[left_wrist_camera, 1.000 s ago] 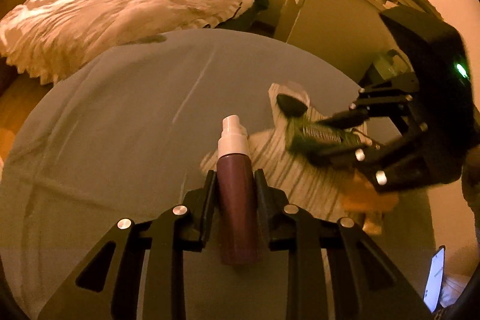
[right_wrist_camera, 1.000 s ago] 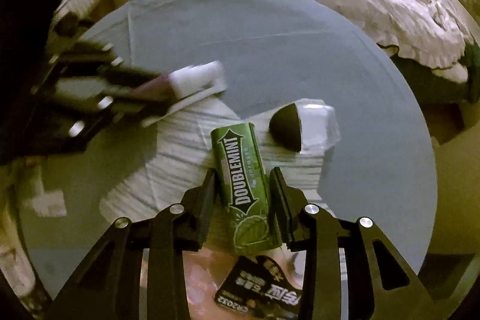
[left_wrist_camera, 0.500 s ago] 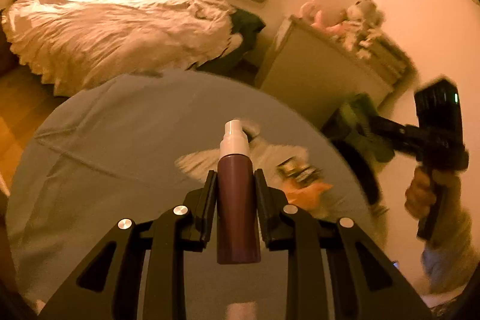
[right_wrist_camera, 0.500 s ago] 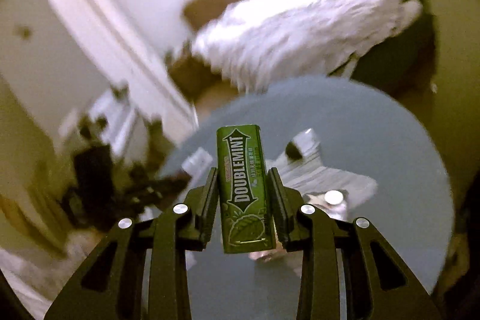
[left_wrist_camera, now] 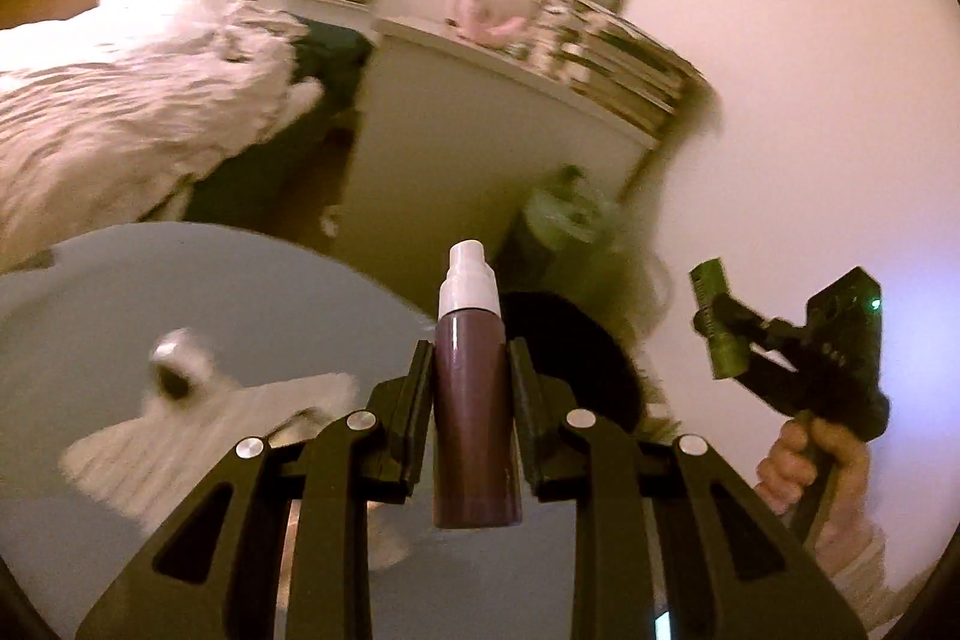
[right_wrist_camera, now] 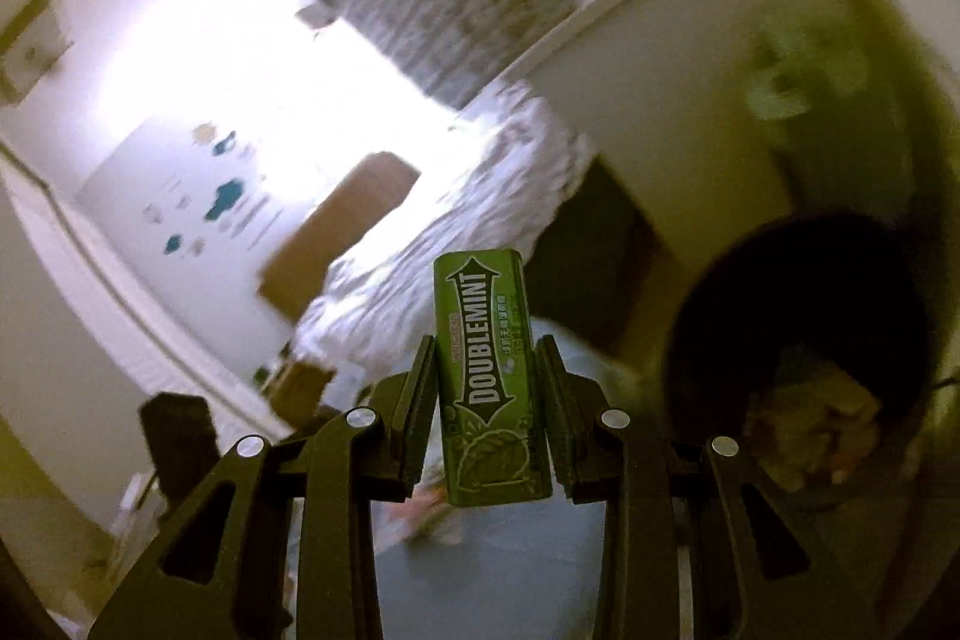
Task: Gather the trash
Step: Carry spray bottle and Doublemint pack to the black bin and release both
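Observation:
My left gripper (left_wrist_camera: pixel 471 364) is shut on a brown spray bottle (left_wrist_camera: pixel 476 424) with a white cap, held above the right edge of the round grey table (left_wrist_camera: pixel 90 316). My right gripper (right_wrist_camera: pixel 486 364) is shut on a green Doublemint gum pack (right_wrist_camera: pixel 489 382); it also shows in the left wrist view (left_wrist_camera: pixel 717 328), raised at the right. A black trash bin (right_wrist_camera: pixel 798 316) with crumpled waste inside lies to the right of the gum pack; its dark rim shows behind the bottle in the left wrist view (left_wrist_camera: pixel 576 340).
A white striped paper (left_wrist_camera: pixel 198 430) and a small dark-and-white wrapper (left_wrist_camera: pixel 177 364) lie on the table. Beyond are a bed with white bedding (left_wrist_camera: pixel 120 112), a white cabinet (left_wrist_camera: pixel 480 148) topped with books and toys, and the wall on the right.
Both grippers have lifted off the table with their objects and swung right toward the black bin. The right gripper rose higher and tilted up.

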Demonstrator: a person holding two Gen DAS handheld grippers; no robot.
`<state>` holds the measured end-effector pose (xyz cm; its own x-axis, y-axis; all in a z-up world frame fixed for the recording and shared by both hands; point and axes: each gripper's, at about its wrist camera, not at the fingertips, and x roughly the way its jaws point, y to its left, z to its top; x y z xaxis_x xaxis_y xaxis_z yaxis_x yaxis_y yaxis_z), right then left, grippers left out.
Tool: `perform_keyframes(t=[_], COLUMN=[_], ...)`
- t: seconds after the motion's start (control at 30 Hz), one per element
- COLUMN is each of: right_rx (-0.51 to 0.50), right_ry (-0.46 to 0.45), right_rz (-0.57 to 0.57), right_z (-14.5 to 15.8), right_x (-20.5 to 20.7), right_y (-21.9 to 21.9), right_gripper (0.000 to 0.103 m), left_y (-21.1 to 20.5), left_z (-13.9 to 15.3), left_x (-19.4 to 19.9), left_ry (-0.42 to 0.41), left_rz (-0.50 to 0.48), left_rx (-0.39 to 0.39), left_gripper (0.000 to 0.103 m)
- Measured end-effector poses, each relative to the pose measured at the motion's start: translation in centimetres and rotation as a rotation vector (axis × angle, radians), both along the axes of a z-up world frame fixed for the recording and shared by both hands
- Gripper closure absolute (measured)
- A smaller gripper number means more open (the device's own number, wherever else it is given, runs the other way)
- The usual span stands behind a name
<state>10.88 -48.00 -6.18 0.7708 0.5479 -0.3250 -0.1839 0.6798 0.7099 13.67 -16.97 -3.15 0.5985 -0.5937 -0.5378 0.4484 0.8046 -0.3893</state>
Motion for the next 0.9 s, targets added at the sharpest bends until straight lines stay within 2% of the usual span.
perform_keyframes(t=[0.13, 0.37, 0.6, 0.9], right_rx=[0.007, 0.021, 0.040, 0.037], right_ry=[0.017, 0.074, 0.116, 0.139], right_rz=[-0.079, -0.158, -0.192, -0.176], right_z=[-1.7, -6.2, -9.1, -10.0], right_x=[0.4, 0.5, 1.5, 3.1], right_y=[-3.4, -7.5, -9.2, -8.8], right_gripper=[0.070, 0.070, 0.070, 0.070], left_y=[-4.8, -12.2, -15.0, -17.3], left_z=[-0.3, -2.7, -4.5, -5.6], left_x=[1.5, 4.9, 6.5, 7.6], left_ry=[0.002, 0.056, 0.093, 0.115], left_rz=[-0.077, -0.183, -0.227, -0.251], left_rx=[0.010, 0.032, 0.052, 0.061], left_gripper=[0.078, 0.078, 0.078, 0.078])
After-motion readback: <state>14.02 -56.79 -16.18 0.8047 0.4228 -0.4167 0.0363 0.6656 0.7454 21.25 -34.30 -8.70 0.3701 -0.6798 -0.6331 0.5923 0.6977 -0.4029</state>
